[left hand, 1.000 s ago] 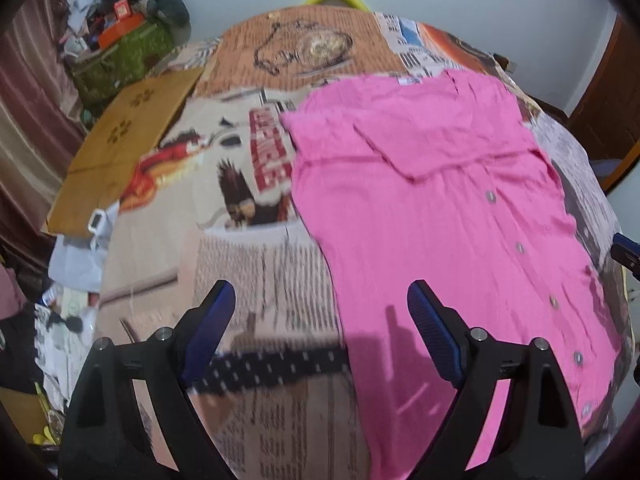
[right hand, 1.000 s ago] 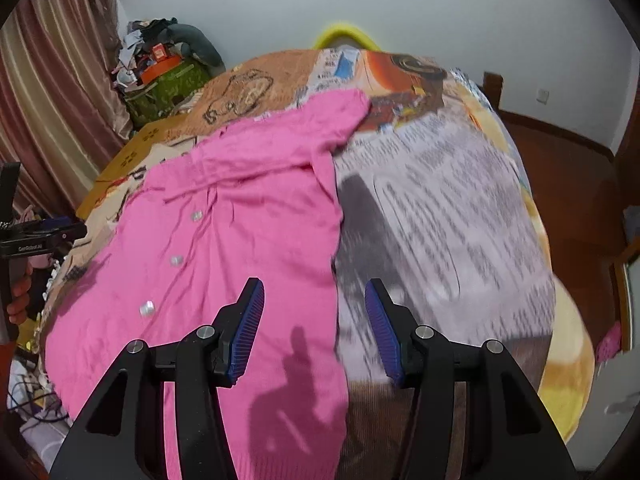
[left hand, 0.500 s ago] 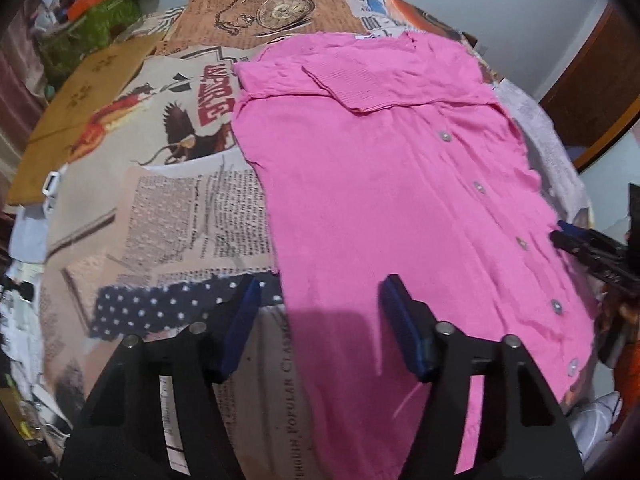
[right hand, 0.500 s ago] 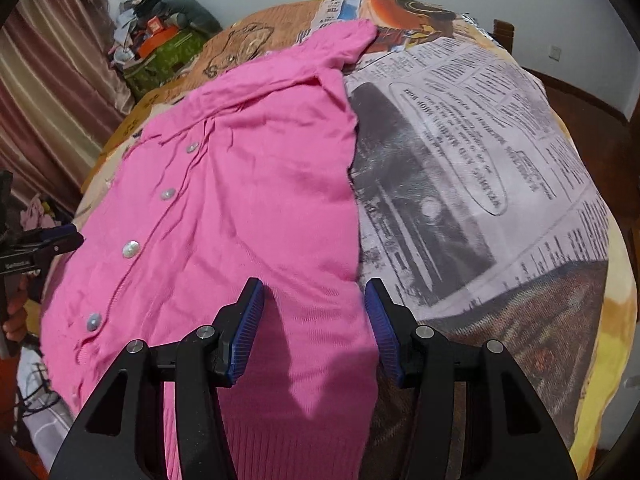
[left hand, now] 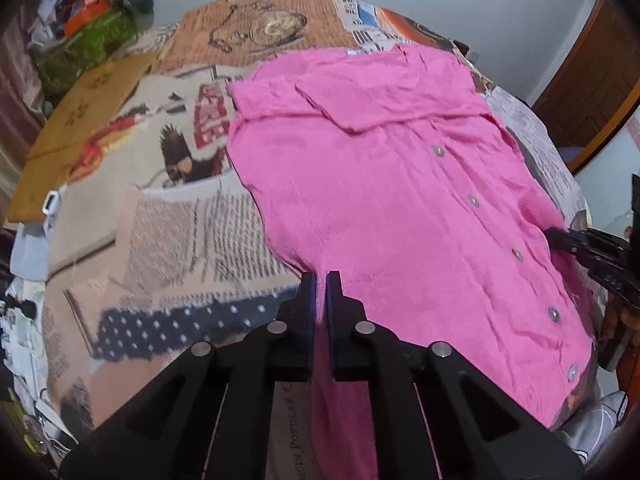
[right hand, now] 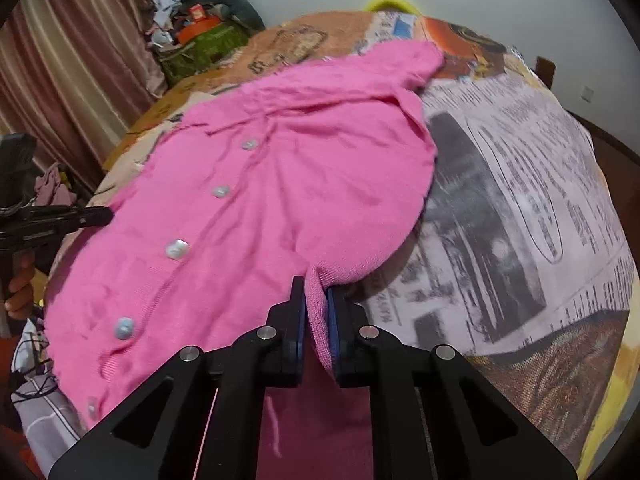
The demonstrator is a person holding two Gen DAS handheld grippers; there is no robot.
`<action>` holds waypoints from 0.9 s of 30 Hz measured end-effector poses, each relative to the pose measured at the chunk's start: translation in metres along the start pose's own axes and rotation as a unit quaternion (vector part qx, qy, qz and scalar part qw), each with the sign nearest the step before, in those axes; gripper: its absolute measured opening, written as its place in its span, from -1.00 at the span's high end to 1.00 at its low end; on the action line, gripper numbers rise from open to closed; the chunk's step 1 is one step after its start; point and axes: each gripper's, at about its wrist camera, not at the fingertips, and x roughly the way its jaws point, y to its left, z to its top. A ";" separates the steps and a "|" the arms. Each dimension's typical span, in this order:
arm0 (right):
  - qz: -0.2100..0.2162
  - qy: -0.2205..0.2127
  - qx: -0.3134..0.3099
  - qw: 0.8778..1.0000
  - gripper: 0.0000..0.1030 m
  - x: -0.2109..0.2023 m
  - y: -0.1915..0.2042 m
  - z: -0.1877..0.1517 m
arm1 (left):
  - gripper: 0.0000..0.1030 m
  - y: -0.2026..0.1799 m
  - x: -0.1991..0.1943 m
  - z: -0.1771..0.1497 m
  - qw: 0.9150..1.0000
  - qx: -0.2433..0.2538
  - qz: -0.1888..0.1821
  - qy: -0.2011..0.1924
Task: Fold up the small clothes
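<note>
Left claw (left hand: 321, 280) low, level, pinching the pink cardigan (left hand: 392, 200) near-left hem edge. Right claw (right hand: 316, 284) likewise clamped on its near-right hem.

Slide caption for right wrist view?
Right gripper shut on pink cardigan hem; left gripper at far edge.

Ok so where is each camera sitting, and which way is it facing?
Left wrist: rides the left tool, looking forward across the pink cardigan; own fingers pinch its near left edge; the right tool shows at the right.
Right wrist: rides the right tool, facing the same way; fingers pinch the near right edge; the left tool shows at the left.
Shared: cardigan, newspaper-print cover, both tools.
</note>
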 end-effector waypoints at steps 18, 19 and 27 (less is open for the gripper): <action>0.009 -0.126 0.020 0.992 0.88 -0.055 -0.003 0.051 | 0.92 -0.001 -0.058 0.083 0.990 0.010 0.030 -0.135; 0.009 -0.130 0.021 0.991 0.88 -0.054 -0.004 0.059 | 0.92 -0.002 -0.057 0.087 0.990 0.009 0.031 -0.136; -0.008 -0.146 0.014 0.989 0.88 -0.029 -0.015 0.108 | 0.92 0.006 -0.019 0.143 0.991 -0.008 0.050 -0.127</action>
